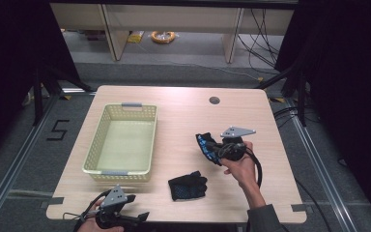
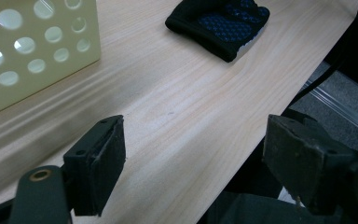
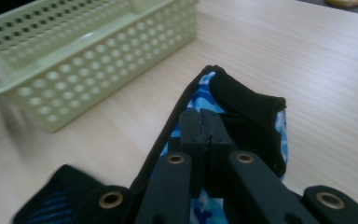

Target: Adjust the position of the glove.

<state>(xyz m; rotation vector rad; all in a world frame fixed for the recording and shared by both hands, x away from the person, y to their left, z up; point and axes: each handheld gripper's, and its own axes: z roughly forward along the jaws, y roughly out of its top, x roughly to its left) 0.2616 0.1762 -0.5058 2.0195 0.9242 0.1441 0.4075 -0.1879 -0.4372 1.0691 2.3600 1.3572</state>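
My right gripper (image 1: 211, 150) is shut on a black glove with blue camouflage print (image 1: 204, 144), lifted above the table's right middle. In the right gripper view the glove (image 3: 249, 105) drapes over the closed jaws of the right gripper (image 3: 208, 126). A second black glove with blue dots (image 1: 187, 185) lies flat on the table near the front edge, also seen as the second glove (image 2: 221, 23) in the left gripper view. My left gripper (image 1: 140, 217) sits at the front left edge, open; its fingers (image 2: 100, 163) hold nothing.
A pale yellow perforated basket (image 1: 96, 145) stands on the left half of the wooden table (image 1: 183, 111), empty inside; its wall (image 3: 74, 84) is close in the right gripper view. A round cable hole (image 1: 214, 100) sits at the back.
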